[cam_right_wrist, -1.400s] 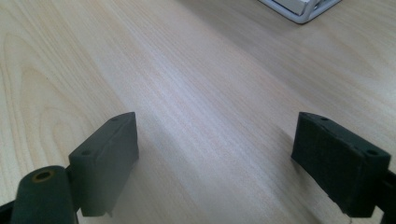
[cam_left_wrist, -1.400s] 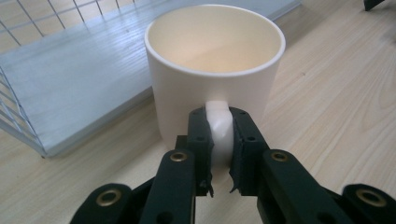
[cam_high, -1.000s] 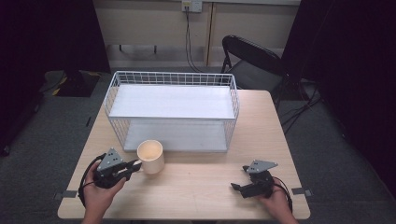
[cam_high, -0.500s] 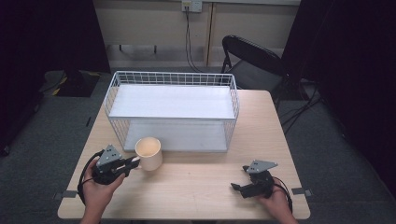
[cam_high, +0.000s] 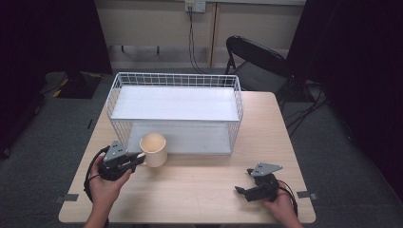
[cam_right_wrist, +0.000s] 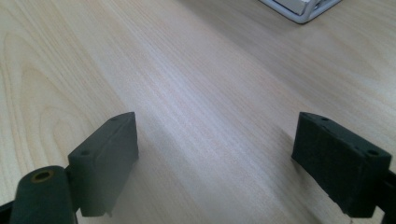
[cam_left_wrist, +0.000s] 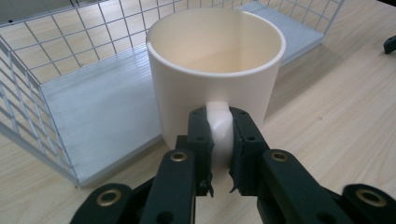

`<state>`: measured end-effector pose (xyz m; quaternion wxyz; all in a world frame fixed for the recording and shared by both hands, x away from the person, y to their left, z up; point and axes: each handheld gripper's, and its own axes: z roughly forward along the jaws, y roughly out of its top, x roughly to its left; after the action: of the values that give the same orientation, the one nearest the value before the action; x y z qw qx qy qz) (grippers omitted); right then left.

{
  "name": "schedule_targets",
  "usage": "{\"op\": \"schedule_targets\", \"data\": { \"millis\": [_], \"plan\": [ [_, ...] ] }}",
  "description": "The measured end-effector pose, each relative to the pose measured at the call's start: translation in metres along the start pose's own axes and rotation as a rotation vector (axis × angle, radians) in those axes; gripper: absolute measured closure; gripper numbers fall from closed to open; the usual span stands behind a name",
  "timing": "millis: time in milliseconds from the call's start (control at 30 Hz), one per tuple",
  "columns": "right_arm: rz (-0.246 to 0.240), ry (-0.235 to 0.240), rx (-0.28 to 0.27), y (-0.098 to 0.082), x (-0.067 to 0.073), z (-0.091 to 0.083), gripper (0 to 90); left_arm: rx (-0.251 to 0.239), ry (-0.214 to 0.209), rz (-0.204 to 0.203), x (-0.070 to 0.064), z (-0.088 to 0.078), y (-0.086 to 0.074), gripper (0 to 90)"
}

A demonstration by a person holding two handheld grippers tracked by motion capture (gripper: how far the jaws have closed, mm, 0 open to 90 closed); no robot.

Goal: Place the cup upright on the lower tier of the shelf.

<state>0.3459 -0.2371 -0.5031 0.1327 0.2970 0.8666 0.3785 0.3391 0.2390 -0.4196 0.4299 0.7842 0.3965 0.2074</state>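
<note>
A cream mug stands open side up at the table's front left, just before the white wire basket. My left gripper is shut on the mug's handle from the near-left side. In the left gripper view the two black jaws pinch the handle, and the mug body rises right behind them; whether its base touches the wood I cannot tell. My right gripper rests low at the front right, pointing left. Its jaws stand wide open over bare wood.
The basket has a pale flat floor and takes up the far half of the wooden table; one corner of the basket shows in the right gripper view. A black folding chair stands behind the table's far right.
The left hand and the mug in its grip have shifted slightly away from the person, toward the basket's front. The right hand has not moved.
</note>
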Motion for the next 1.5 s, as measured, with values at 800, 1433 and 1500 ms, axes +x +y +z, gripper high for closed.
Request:
{"op": "schedule_targets", "data": {
  "millis": [800,1433,1500],
  "plan": [
    [0.001,-0.001,0.001,0.0,0.0,0.0,13.6,-0.018,0.055,-0.038,-0.002,0.023,0.017,80.4],
    [-0.001,0.0,0.002,-0.001,0.0,-0.001,13.6,-0.048,0.093,-0.082,-0.006,0.046,0.022,80.4],
    [-0.001,0.0,0.002,-0.001,0.0,-0.001,13.6,-0.05,0.096,-0.085,-0.007,0.048,0.023,80.3]
  ]
}}
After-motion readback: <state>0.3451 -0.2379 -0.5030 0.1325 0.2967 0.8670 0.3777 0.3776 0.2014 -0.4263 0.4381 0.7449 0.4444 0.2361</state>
